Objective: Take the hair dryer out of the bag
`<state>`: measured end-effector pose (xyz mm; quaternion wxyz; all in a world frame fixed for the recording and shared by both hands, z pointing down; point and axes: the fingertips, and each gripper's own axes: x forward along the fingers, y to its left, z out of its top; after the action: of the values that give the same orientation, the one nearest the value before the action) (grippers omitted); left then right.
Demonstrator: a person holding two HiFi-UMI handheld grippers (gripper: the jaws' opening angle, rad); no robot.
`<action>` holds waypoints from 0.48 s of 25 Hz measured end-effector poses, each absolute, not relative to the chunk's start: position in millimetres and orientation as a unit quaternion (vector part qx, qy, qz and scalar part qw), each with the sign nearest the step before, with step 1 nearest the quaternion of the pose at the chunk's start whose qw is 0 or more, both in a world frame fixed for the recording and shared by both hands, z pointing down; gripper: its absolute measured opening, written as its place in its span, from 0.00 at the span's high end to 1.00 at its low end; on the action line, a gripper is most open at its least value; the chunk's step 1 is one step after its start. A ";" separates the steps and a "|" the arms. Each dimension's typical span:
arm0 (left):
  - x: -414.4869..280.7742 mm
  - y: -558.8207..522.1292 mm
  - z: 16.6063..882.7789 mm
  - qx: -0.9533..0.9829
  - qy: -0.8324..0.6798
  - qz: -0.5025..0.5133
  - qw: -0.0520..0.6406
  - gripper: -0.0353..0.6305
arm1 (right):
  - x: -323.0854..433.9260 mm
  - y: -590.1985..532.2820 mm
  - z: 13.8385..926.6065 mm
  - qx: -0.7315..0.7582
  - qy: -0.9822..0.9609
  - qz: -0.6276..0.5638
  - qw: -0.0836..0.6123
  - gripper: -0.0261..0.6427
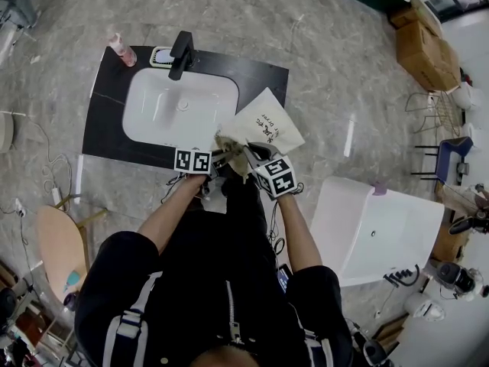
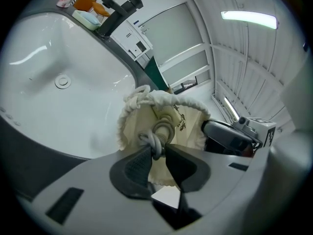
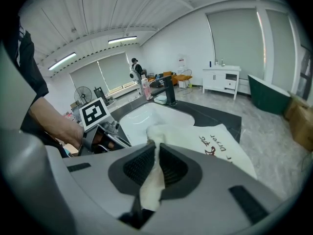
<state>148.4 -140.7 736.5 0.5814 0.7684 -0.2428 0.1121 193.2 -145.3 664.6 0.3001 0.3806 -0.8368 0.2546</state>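
Note:
A cream drawstring bag [image 1: 267,121] with dark lettering lies on the black counter [image 1: 103,128], at the right rim of the white sink [image 1: 168,109]. My left gripper [image 1: 221,157] is at the bag's near end. In the left gripper view its jaws [image 2: 157,151] pinch the knotted drawstring cord [image 2: 155,140] below the gathered bag mouth [image 2: 183,124]. My right gripper [image 1: 246,159] sits close beside it. Its jaws [image 3: 155,155] are shut on a fold of the bag's cloth edge [image 3: 152,180], and the rest of the bag [image 3: 220,146] spreads beyond. No hair dryer shows.
A black tap [image 1: 181,54], a soap dish [image 1: 162,56] and a pink bottle [image 1: 122,50] stand at the counter's far edge. A white basin unit [image 1: 382,235] sits on the floor to the right, cardboard boxes [image 1: 424,44] farther off, a round wooden table [image 1: 57,243] to the left.

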 end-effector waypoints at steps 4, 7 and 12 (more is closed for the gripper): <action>142.4 -137.4 734.8 0.770 -0.234 0.115 0.582 0.80 | 191.1 -147.2 665.8 0.385 -0.834 0.256 0.302 0.90; 138.6 -134.8 734.2 0.772 -0.230 0.118 0.581 0.80 | 190.5 -148.6 667.5 0.387 -0.831 0.258 0.304 0.90; 131.2 -129.8 731.9 0.770 -0.228 0.117 0.584 0.80 | 190.8 -146.7 670.9 0.391 -0.827 0.262 0.307 0.90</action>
<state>131.2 -129.8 731.9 0.5843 0.7700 -0.2280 0.1175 190.8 -146.7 670.9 0.3067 0.3911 -0.8272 0.2623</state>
